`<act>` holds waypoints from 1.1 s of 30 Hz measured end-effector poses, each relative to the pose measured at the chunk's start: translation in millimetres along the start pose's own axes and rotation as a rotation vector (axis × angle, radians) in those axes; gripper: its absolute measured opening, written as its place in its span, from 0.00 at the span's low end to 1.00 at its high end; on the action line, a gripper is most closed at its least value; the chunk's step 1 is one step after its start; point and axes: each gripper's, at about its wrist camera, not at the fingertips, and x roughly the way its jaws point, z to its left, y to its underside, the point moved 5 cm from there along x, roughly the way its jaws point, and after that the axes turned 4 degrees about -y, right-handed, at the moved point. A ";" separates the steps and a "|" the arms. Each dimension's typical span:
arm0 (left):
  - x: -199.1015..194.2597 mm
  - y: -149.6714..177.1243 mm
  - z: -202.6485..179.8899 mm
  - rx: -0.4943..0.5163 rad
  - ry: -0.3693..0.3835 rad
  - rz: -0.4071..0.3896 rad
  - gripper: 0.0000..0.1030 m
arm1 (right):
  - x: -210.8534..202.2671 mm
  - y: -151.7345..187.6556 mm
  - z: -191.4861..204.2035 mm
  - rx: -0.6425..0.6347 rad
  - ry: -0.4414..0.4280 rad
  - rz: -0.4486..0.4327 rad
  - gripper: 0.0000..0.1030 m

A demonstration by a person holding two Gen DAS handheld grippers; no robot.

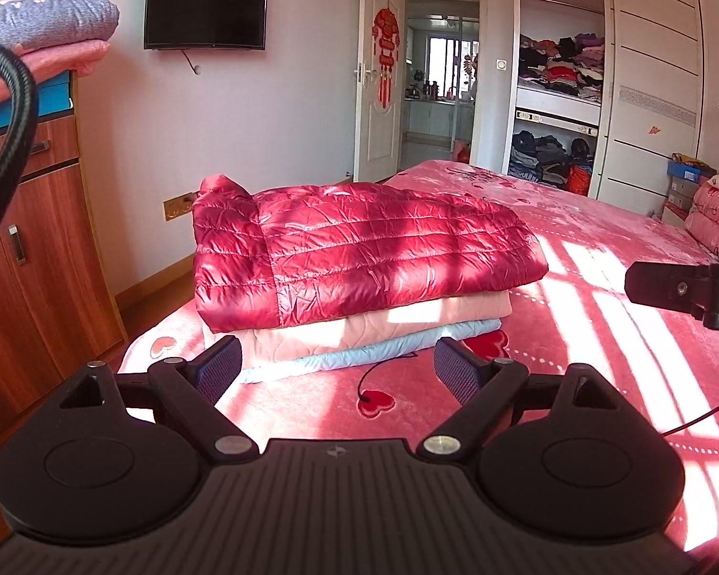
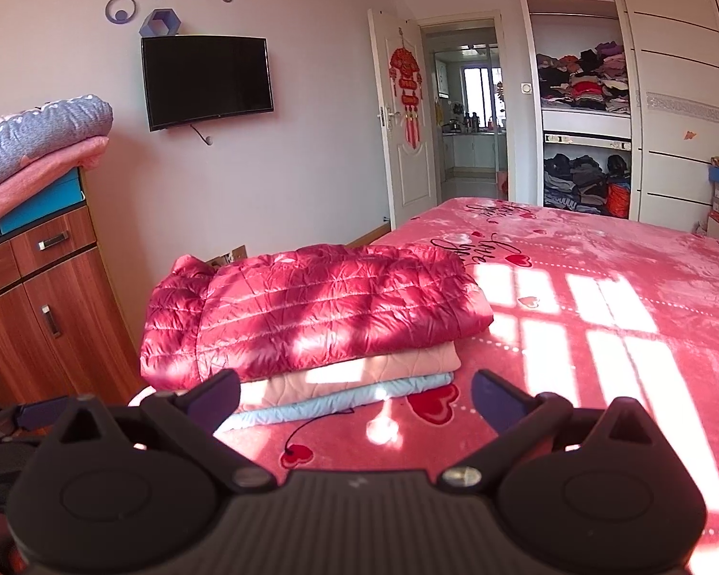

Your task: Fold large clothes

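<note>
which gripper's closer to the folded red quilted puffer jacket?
Left, slightly. The left gripper sits low before the stack topped by the red quilted puffer jacket. The right gripper hovers farther back and rightward. Both open.

puffer jacket (image 1: pixel 359 249): showing glossy crimson, quilted in stitched bands | folded garment under it (image 1: pixel 383 326): showing pale pink, quilted | bottom garment (image 1: pixel 374 352): showing light blue | bedspread (image 1: pixel 599 335): showing pink with red hearts and dark script | far-left cabinet (image 1: pixel 38 249): showing reddish wood grain
</note>
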 end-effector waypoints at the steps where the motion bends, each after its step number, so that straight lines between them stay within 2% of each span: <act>1: -0.4 0.3 0.3 -0.001 -0.002 0.001 1.00 | 0.8 1.4 1.9 -0.004 -0.002 0.005 0.99; 15: 6.0 4.2 -4.4 -0.022 -0.039 0.024 1.00 | 13.0 17.9 18.7 -0.062 0.003 0.063 0.99; 33: 16.6 9.5 -13.9 -0.003 -0.044 0.058 1.00 | 21.7 25.4 12.6 -0.057 0.025 0.084 0.99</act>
